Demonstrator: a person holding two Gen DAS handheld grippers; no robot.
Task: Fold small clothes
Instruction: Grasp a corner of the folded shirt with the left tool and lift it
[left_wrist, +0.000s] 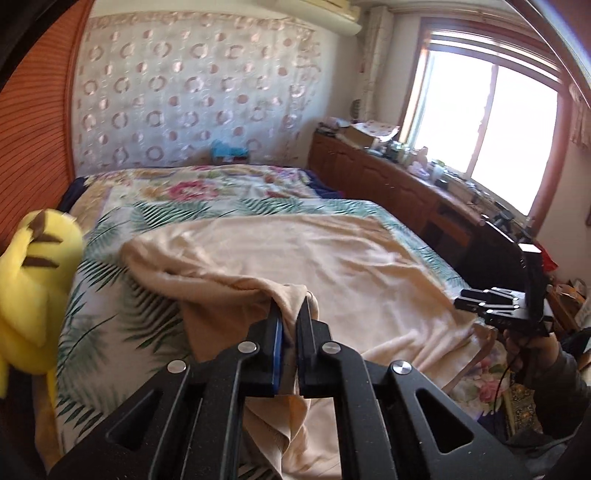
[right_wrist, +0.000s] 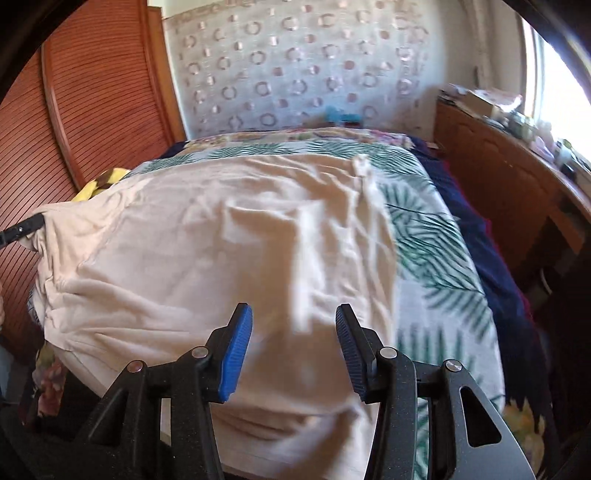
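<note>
A cream soft garment (left_wrist: 314, 254) lies spread on the bed's leaf-print sheet (left_wrist: 110, 295). My left gripper (left_wrist: 290, 306) is shut on the garment's near left corner and holds it lifted above the bed. The same garment fills the right wrist view (right_wrist: 207, 251), where the left gripper's tip (right_wrist: 22, 229) shows at its left corner. My right gripper (right_wrist: 293, 325) is open and empty, just above the garment's near edge. It also shows in the left wrist view (left_wrist: 480, 301) at the garment's right side.
A yellow plush toy (left_wrist: 33, 280) sits at the bed's left edge by a wooden wardrobe (right_wrist: 92, 92). A cluttered wooden cabinet (left_wrist: 388, 173) runs along the right wall under a bright window (left_wrist: 491, 122). A navy blanket (right_wrist: 491, 258) hangs off the bed's right side.
</note>
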